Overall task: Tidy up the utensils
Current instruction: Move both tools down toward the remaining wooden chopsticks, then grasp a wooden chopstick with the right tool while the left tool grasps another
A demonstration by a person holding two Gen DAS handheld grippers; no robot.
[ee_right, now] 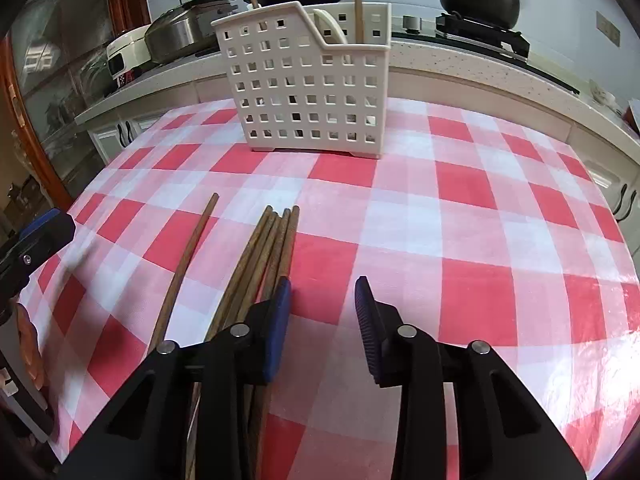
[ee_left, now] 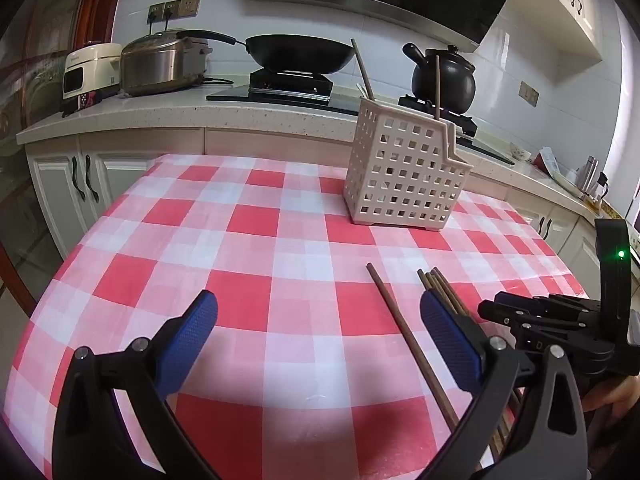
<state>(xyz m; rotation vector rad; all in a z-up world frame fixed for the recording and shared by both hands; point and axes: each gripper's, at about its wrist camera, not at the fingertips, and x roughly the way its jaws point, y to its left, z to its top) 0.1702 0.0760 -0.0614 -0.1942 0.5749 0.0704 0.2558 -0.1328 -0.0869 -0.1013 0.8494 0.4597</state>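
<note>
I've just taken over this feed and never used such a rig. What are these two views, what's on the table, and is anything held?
A person holds a two-finger gripper in each hand, each with a camera looking along its blue pads. One view shows the left gripper, wide open and empty. The other shows the right gripper, half closed with nothing between its pads. On the checked tablecloth lie a single chopstick and a bundle of chopsticks, beside the right gripper's left pad. The white utensil basket already holds two chopsticks.

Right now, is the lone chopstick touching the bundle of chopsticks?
Apart. The right wrist view shows tablecloth between the lone chopstick and the bundle of chopsticks.
</note>
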